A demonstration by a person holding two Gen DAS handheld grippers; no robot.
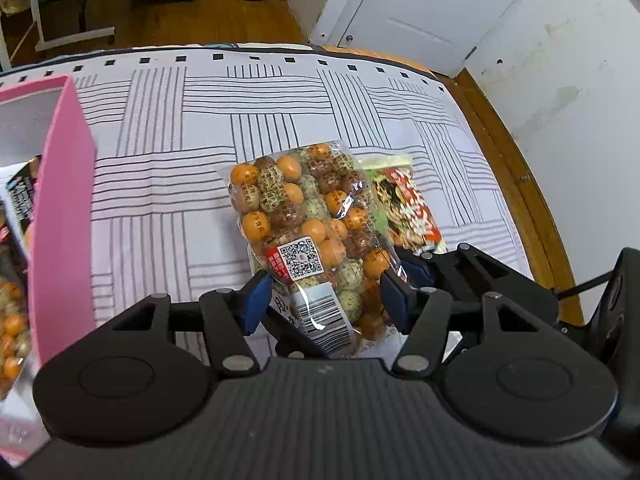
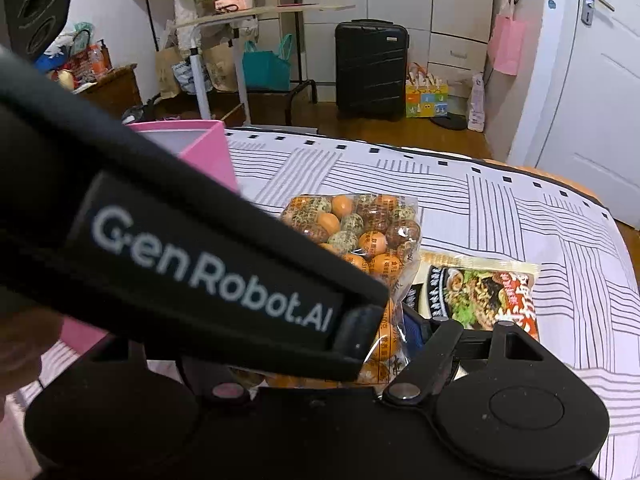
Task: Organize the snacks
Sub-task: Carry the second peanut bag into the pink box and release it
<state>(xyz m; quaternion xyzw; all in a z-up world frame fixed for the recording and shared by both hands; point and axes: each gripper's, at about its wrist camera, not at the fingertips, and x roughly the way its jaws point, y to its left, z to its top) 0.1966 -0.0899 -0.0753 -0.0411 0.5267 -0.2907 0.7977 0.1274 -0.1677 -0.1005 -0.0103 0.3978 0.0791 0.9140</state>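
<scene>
A clear bag of orange, green and brown coated nuts [image 1: 308,232] lies on the striped cloth, and also shows in the right wrist view [image 2: 360,236]. My left gripper [image 1: 320,300] has its blue pads on both sides of the bag's near end and is shut on it. A red and black noodle packet [image 1: 408,208] lies just right of the bag, seen too in the right wrist view [image 2: 484,296]. The right gripper's [image 2: 400,336] left finger is hidden behind the left gripper's black body [image 2: 208,268]. A pink box [image 1: 60,208] stands at the left, with snacks inside.
The striped cloth [image 1: 180,140] covers a round wooden table whose edge [image 1: 516,184] curves at the right. A white door [image 1: 412,4] and wall are beyond it. A black suitcase [image 2: 370,68], bags and a rack stand on the floor behind.
</scene>
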